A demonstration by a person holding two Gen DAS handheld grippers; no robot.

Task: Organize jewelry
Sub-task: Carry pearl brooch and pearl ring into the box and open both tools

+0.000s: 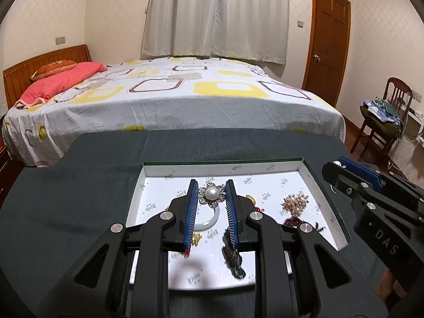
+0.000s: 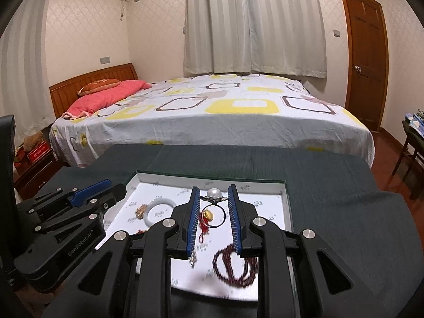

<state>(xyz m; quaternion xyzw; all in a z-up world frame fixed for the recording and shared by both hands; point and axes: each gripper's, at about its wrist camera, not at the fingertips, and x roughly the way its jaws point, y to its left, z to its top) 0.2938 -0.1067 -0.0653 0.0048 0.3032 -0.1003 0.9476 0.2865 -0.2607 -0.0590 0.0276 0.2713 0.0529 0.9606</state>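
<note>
R gripper (image 2: 214, 188) fingers clamped on pearl ring (image 2: 214, 193), raised over tray (image 2: 212, 176). L gripper (image 1: 212, 182) fingers flank pearl flower (image 1: 212, 194); grip cannot be told. Bangle (image 1: 209, 224), beads (image 2: 250, 267), gold pcs (image 2: 141, 210) loose in tray: sorting judged barely begun.

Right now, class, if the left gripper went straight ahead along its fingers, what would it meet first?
Probably the pearl flower brooch, held between the left gripper fingers already; beyond it, the tray's far wall. Depth is uncertain.
</note>
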